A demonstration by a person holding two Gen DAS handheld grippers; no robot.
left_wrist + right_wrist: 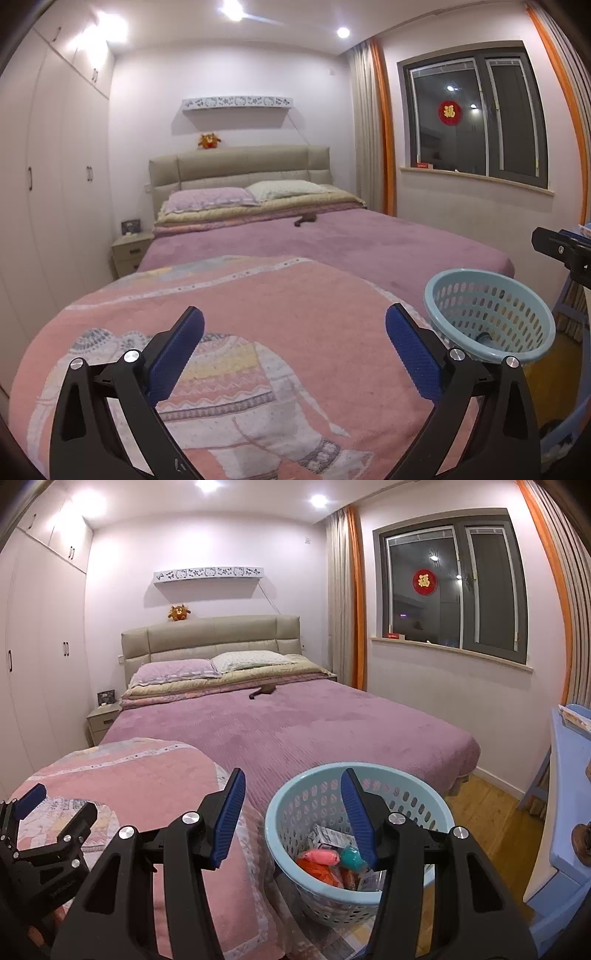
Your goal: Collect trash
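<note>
A light blue perforated basket point(280, 812) stands on the foot of the bed, at the right in the left wrist view point(436, 291). It holds several pieces of trash: an orange wrapper point(319, 871), a pink packet point(321, 856), a teal piece point(351, 858) and white paper point(325, 836). My right gripper point(293, 786) is open and empty just above the basket's near rim. My left gripper point(295, 325) is open and empty over the pink blanket point(258, 306); it also shows at the left in the right wrist view point(33, 801).
A small dark object point(306, 220) lies far up the purple bedspread point(295, 723) near the pillows. A white wardrobe point(44, 184) stands left with a nightstand point(129, 251). A blue desk point(569, 812) and wood floor point(487, 812) are at the right.
</note>
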